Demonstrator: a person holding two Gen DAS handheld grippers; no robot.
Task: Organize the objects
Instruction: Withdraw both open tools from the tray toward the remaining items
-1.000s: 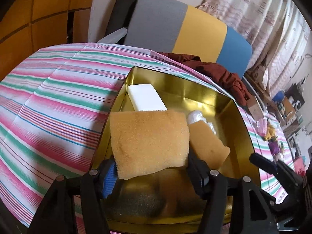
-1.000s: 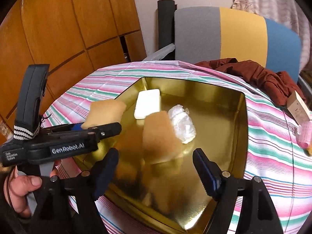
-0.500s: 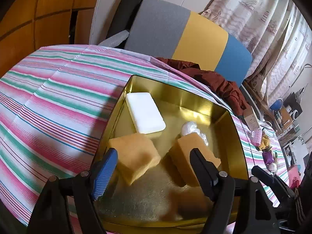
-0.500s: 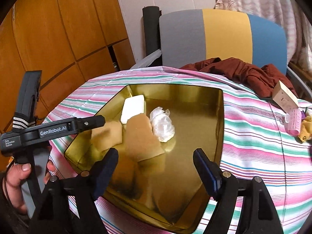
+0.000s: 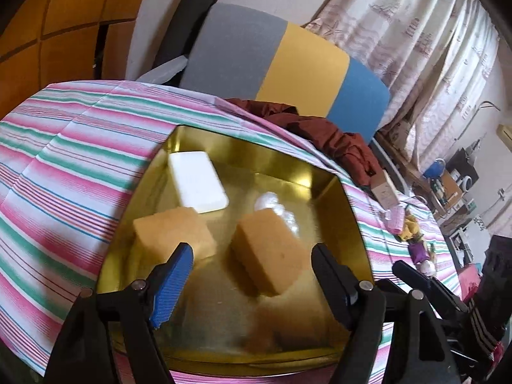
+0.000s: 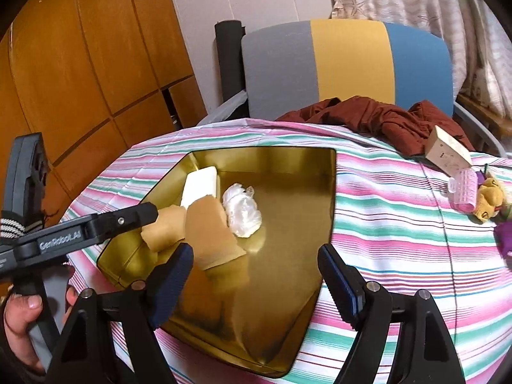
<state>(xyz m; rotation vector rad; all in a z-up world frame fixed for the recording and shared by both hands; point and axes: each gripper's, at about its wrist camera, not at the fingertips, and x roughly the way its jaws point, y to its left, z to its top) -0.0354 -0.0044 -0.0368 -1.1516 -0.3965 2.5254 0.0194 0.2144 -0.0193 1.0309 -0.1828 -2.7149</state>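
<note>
**Bench lot, tin part-filled, both tongs empty**

Room: wood-panelled wall at the left, patterned curtain at the right, a grey, yellow and blue chair [image 6: 345, 64] behind the bench with a maroon cloth [image 6: 377, 118] heaped on its seat edge.

Bench [image 5: 64, 166]: covered by a pink, green and white striped cloth. Largest item on it is a shallow gold tin [image 5: 348, 211], open-topped.

Contents of the tin, by size:
- Sponge, right [image 5: 267, 256], tan block, long axis running from the near right to the far left, resting on one edge, tilted.
- Sponge, left [image 5: 172, 233], tan block, beside the near-left wall, touching the soap's near end.
- White soap bar [image 5: 196, 185], flat, in the far-left corner.
- Crumpled clear plastic bag [image 6: 241, 212], just behind the right sponge.

Loose items outside the tin, far right of the bench: small cardboard box [image 6: 448, 153], pink ribbed case [image 6: 462, 188], yellow soft toy [image 6: 489, 198], purple item, partly out of view.

Left tongs [image 5: 252, 275]: jaws have just been opening; they stand wide apart, gripping nothing, above the tin's near edge.

Right tongs [image 6: 256, 275]: jaws apart, empty, pointing over the tin.

Judgement: whatever remains to be gathered lies to the right of the tin, well apart from both tongs; the right tongs are the nearer, so a reach rightward falls to them.
</note>
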